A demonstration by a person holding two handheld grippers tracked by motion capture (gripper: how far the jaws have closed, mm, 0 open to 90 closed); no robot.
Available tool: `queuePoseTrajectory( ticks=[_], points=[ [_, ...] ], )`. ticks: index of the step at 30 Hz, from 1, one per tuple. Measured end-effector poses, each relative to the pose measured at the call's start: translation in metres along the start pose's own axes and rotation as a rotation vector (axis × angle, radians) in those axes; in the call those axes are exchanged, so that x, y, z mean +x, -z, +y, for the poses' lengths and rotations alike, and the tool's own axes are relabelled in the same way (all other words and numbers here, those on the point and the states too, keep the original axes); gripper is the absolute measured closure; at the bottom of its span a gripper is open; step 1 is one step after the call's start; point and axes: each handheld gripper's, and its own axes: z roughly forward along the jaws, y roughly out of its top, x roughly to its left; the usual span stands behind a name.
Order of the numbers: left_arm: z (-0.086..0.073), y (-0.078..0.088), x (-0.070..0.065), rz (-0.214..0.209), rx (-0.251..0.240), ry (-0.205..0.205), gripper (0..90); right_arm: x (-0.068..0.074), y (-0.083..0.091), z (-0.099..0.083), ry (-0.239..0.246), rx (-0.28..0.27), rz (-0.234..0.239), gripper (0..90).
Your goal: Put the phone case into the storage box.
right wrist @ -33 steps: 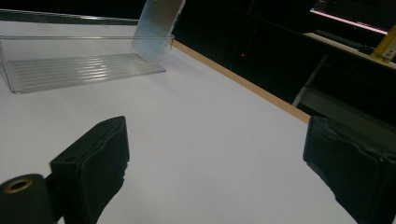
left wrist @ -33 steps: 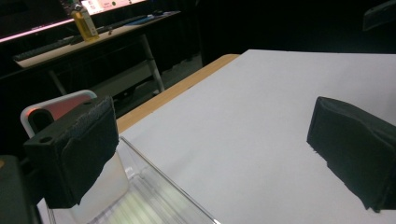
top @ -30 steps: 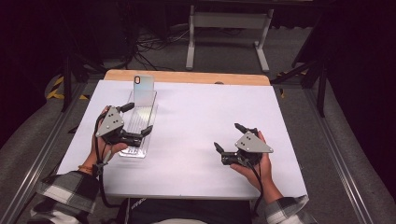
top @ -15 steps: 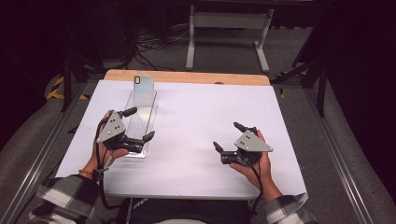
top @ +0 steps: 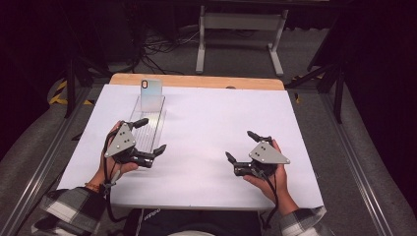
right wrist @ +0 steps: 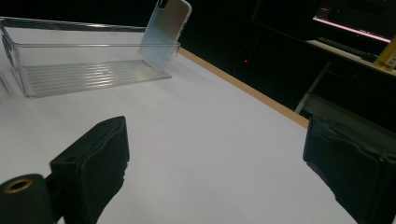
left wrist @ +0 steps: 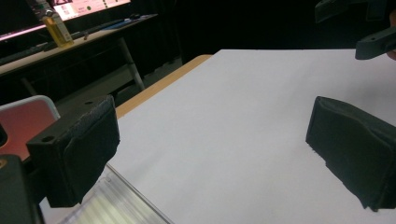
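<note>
My left hand-held gripper [top: 150,135] is wide open and covers the near end of the clear tray [top: 149,118]. My right hand-held gripper [top: 241,147] is open too, far from the tray. A phone [top: 150,90] stands at the tray's far end.

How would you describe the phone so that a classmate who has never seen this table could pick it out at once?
Start at the white table and look to its far left corner, by the wooden edge. A clear plastic tray lies there lengthwise. The phone stands nearly upright at the tray's far end, leaning on its end wall, silvery back towards us: the only upright, opaque thing there.
</note>
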Motion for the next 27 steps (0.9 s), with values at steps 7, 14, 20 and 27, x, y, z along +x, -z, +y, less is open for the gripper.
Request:
queuePoseTrajectory(
  ticks=[7,14,20,27],
  points=[
    [-0.001,0.001,-0.004,-0.016,-0.002,-0.009,3.4,0.000,0.006,-0.001,0.000,0.002,-0.009,7.8],
    [-0.006,0.003,-0.011,-0.025,-0.001,-0.005,3.8,0.001,0.008,-0.002,0.002,0.003,-0.017,7.8],
    [-0.009,0.003,-0.016,-0.024,0.007,0.004,4.8,0.003,0.008,-0.003,0.007,0.007,-0.015,7.8],
    [-0.018,0.007,-0.022,-0.031,0.019,-0.001,5.3,0.007,0.007,-0.006,0.021,0.021,-0.001,7.8]
  ],
)
